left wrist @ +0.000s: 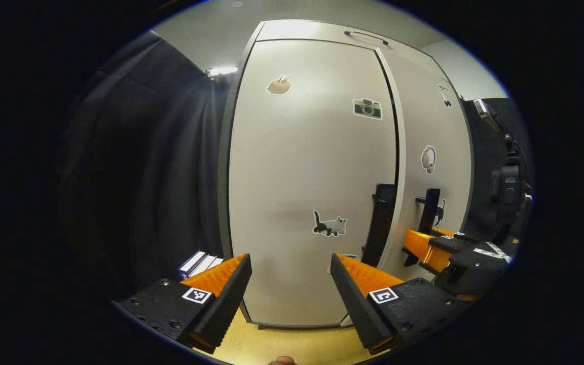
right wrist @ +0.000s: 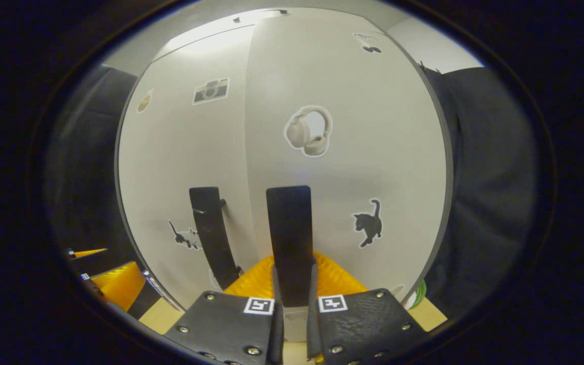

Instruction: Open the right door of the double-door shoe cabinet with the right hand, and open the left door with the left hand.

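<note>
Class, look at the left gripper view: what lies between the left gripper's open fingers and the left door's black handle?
Bare door. In the left gripper view, the left gripper faces the left door; only the cat sticker sits near the path to the left handle.

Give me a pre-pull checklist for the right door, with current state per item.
1. Right hand-held gripper shut on right door handle: ok.
2. Right door closed, not yet pulled: ok.
3. Left hand-held gripper open: ok.
4. Left hand-held gripper on left door handle: not ok, handle sits off to its right.
5. Swing path in front of right door free: cannot tell.
</note>
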`<state>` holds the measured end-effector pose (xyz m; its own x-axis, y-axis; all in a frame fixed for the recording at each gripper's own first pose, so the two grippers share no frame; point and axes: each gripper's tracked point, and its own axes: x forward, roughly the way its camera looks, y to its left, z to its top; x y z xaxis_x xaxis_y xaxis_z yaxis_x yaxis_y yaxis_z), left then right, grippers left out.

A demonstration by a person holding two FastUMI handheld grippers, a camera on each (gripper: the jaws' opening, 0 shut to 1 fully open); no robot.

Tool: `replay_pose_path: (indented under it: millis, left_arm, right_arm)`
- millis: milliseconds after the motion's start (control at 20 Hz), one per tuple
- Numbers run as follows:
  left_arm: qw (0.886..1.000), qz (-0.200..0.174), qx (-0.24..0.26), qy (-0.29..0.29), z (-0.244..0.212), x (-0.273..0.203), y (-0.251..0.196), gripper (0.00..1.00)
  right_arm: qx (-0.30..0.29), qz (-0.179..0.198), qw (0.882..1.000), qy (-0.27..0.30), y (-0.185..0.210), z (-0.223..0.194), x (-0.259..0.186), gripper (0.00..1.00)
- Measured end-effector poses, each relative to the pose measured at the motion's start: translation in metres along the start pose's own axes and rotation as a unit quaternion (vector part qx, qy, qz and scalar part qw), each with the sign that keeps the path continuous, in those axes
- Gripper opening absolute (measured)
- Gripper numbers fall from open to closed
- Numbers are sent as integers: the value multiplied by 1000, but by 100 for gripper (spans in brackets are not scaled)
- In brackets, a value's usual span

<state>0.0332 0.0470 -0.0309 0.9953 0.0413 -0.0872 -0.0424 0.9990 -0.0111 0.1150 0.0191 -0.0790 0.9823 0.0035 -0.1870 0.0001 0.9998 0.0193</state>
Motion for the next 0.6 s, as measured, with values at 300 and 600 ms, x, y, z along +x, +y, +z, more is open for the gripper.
replay_pose_path:
  millis: [300,600]
  left_arm:
    - [1000,-13,-2,7,-3,-9,-11,97]
    - [1000,-28,6,1,3,-9,-21,97]
  right_arm:
    - [9,-6,1000,-10,-6,2,-12,17]
    - [25,-14,1000,-11,-12,2,-23,18]
